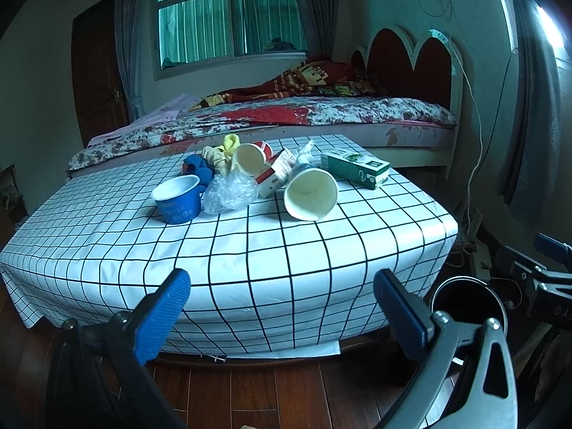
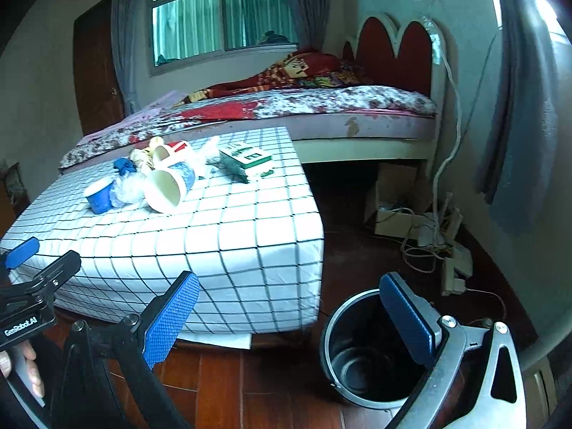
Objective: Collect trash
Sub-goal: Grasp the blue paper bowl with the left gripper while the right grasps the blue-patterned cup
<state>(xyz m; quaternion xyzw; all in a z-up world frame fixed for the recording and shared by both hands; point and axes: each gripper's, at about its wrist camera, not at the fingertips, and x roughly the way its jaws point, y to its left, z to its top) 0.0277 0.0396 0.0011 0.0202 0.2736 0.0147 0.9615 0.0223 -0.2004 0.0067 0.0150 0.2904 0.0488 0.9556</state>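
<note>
While trash [image 1: 250,175] lies well beyond spread left fingers [image 1: 162,316]

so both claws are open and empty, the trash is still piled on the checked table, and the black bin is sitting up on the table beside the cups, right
Not quite: the black bin stands on the wooden floor off the table's right corner, not on the checked table, as the right wrist view shows. The rest holds: the left claw and right claw are open and empty, and the cups and other trash lie on the table.

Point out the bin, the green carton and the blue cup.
bin [image 2: 334,325]: right wrist view, on its left rim.
green carton [image 1: 354,169]: left wrist view, on its front side face.
blue cup [image 1: 178,207]: left wrist view, on its outer wall.
</note>
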